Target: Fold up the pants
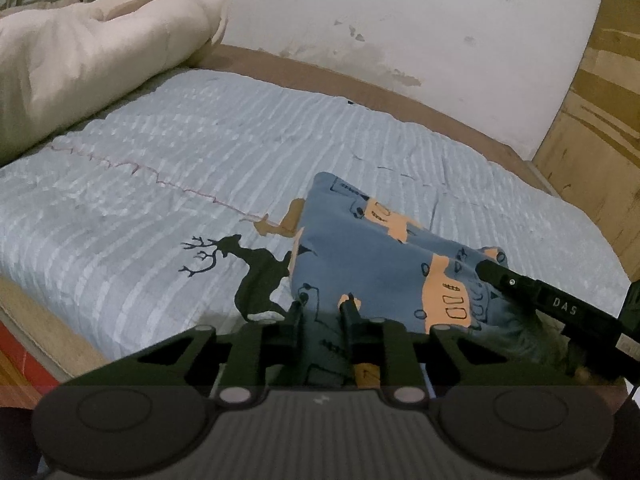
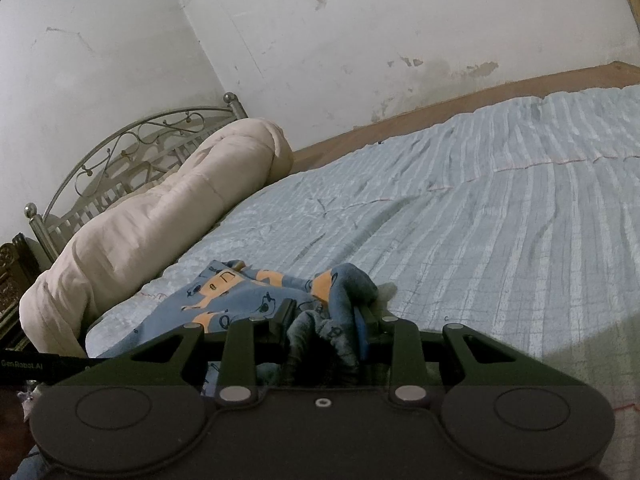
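Blue pants [image 1: 360, 248] with orange vehicle prints lie rumpled on the near part of the light blue striped bedspread [image 1: 200, 152]. My left gripper [image 1: 323, 306] sits at their near edge, its narrow jaws closed on a fold of the blue cloth that fills the gap. In the right wrist view, my right gripper [image 2: 327, 312] is shut on a thick bunch of the pants [image 2: 240, 296], lifted slightly off the bedspread [image 2: 500, 240]. One black finger [image 1: 516, 284] of the right gripper reaches into the left wrist view from the right, on the pants' far side.
A rolled cream quilt [image 1: 92, 56] [image 2: 160, 220] lies along the head of the bed by a metal headboard [image 2: 120, 148]. A black deer print [image 1: 256, 276] marks the bedspread beside the pants. A wooden cabinet [image 1: 600, 120] stands past the bed's foot, and a stained white wall [image 2: 360, 20] runs behind.
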`<state>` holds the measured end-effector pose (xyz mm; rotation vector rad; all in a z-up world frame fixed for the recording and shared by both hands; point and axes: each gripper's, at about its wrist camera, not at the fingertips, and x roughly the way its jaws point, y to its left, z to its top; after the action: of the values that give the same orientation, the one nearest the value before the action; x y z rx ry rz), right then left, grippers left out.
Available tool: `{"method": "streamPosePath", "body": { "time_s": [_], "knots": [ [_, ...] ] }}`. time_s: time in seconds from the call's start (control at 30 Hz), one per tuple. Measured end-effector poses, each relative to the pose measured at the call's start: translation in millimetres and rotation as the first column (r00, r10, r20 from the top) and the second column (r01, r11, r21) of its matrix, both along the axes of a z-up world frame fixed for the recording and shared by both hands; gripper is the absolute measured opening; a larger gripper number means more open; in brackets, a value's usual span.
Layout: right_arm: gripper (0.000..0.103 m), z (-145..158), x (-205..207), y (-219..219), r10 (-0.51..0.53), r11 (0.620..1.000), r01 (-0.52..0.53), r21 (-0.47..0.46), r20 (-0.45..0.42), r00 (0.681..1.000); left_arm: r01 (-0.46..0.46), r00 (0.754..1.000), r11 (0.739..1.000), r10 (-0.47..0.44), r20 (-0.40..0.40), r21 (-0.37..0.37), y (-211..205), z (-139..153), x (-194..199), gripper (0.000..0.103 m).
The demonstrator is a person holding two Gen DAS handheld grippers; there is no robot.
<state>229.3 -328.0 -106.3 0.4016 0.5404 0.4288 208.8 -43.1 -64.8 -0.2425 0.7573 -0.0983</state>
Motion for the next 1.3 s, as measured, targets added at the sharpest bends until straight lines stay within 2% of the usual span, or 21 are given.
{"method": "streamPosePath", "body": {
  "time_s": [0.1, 0.33, 0.53, 0.77, 1.03, 1.17, 1.3],
  "knots": [
    [0.032, 0, 0, 0, 0.0, 1.0, 0.0, -0.004, 0.003, 1.0, 0.002, 1.0, 1.0, -0.002, 0.007, 0.006, -1, 1, 0, 0.017],
    [0.022, 8, -8, 8, -0.015, 0.999, 0.017, -0.052, 0.049, 0.999, 0.026, 1.0, 1.0, -0.026, 0.014, 0.008, -1, 7, 4, 0.015],
    [0.016, 18, -14, 8, -0.038, 0.998, 0.042, -0.046, 0.081, 0.996, 0.059, 0.997, 0.998, -0.06, 0.049, 0.014, -1, 19, 7, 0.014],
    [0.014, 38, -12, 15, -0.022, 0.998, 0.03, -0.059, 0.132, 0.991, 0.067, 0.993, 0.998, -0.069, 0.096, 0.018, -2, 35, 17, 0.014],
    [0.014, 68, 9, 35, 0.0, 0.997, 0.016, -0.071, 0.217, 0.976, -0.005, 0.985, 1.0, 0.001, 0.175, 0.021, 19, 53, 54, 0.014],
    [0.014, 78, 37, 48, -0.017, 0.998, 0.033, -0.062, 0.24, 0.971, -0.066, 0.976, 0.998, 0.061, 0.209, 0.02, 35, 57, 82, 0.014],
    [0.014, 81, 71, 70, -0.014, 0.995, 0.038, -0.094, 0.237, 0.971, -0.12, 0.97, 0.992, 0.108, 0.216, 0.046, 47, 51, 106, 0.014]
  ]
}}
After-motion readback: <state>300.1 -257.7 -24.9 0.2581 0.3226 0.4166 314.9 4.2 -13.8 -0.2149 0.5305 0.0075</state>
